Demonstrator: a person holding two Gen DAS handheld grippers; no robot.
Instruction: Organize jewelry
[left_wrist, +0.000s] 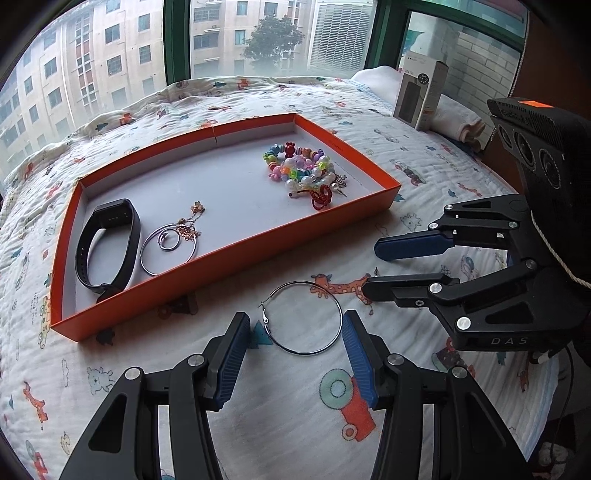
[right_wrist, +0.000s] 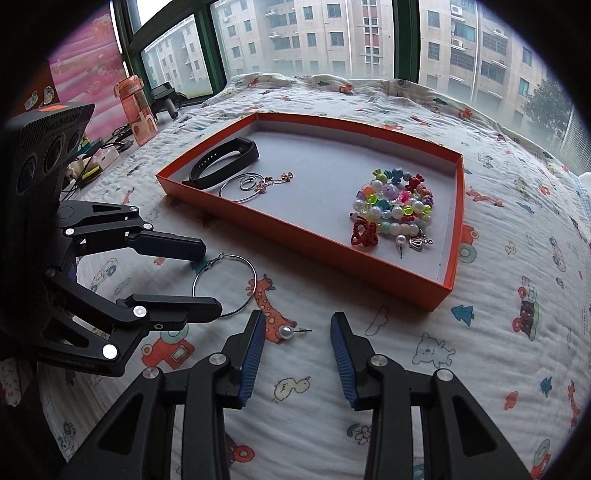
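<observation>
An orange tray (left_wrist: 229, 242) (right_wrist: 310, 242) lies on the quilt. It holds a black wristband (left_wrist: 107, 245) (right_wrist: 225, 158), a silver hoop with small rings and a gold chain piece (left_wrist: 170, 243) (right_wrist: 255, 184), and a pile of coloured bead bracelets (left_wrist: 303, 170) (right_wrist: 397, 206). A loose silver hoop earring (left_wrist: 301, 319) (right_wrist: 225, 284) lies on the quilt between the fingers of my open left gripper (left_wrist: 293, 332) (right_wrist: 207, 277). A pearl stud earring (right_wrist: 288, 332) lies by the left finger of my open right gripper (right_wrist: 297, 328) (left_wrist: 369, 267).
The printed quilt (left_wrist: 295, 406) covers the surface up to the window. A grey product box (left_wrist: 419, 98) and folded cloth stand at the far right. An orange water bottle (right_wrist: 136, 107) and cluttered small items lie at the far left in the right wrist view.
</observation>
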